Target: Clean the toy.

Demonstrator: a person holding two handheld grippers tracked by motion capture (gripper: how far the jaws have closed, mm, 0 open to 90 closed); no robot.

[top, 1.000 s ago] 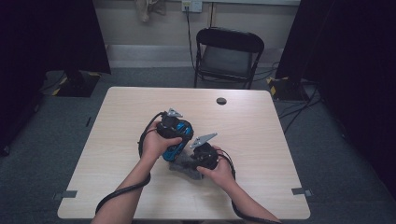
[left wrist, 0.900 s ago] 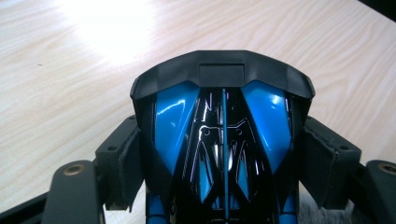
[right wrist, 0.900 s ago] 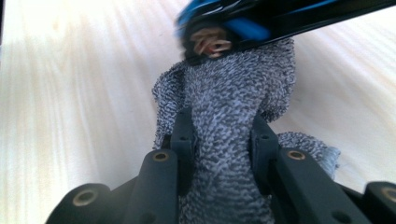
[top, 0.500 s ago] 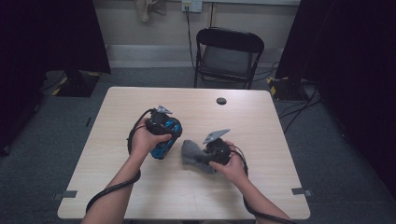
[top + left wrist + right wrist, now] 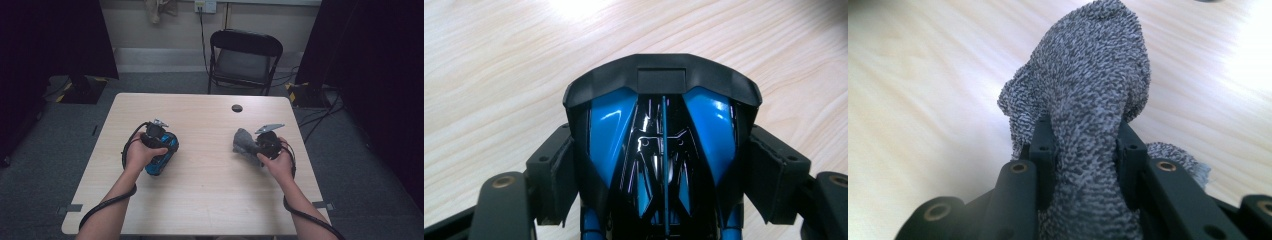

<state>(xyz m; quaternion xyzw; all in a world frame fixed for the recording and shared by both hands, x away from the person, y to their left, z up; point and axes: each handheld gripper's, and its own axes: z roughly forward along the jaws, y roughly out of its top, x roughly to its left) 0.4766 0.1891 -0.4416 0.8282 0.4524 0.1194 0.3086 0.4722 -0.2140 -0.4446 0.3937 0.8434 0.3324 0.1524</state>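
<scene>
Status:
- Gripping toy car [image 5: 661, 85] across its body with left tongs [image 5: 664, 170]. Spread wide, pads [image 5: 555, 175] pressed on both flanks.
- Sitting over left half of table [image 5: 210, 200]. Can't tell from above whether wheels touch the wood.
- Pinching grey cloth [image 5: 1098, 65] with right tongs [image 5: 1087, 150]. Nearly closed, wad bulging past the tips, loose tail below.
- Over right half of table, well apart from car.

Reading the step as: bring cloth over to car and wipe it.

To do it well:
- Keep left grip as is. Glossy shell, likely slippery, so no loosening mid-wipe.
- Rest car on the table or brace it low before contact, so wiping force doesn't twist it between the pads.
- Lead with the bulged wad, not the tips. Hard black tips on that gloss would probably scratch.
- Approach from the open end of car, away from left pads. Avoid snagging cloth on them.
- Wipe along the body lines in short strokes with light pressure.
- Tilt car with left wrist to expose the sides rather than reaching round with the right.
- Watch the loose tail. Could drag on table or catch under car.
- Steer clear of black disc [image 5: 237, 108] at far edge.
</scene>
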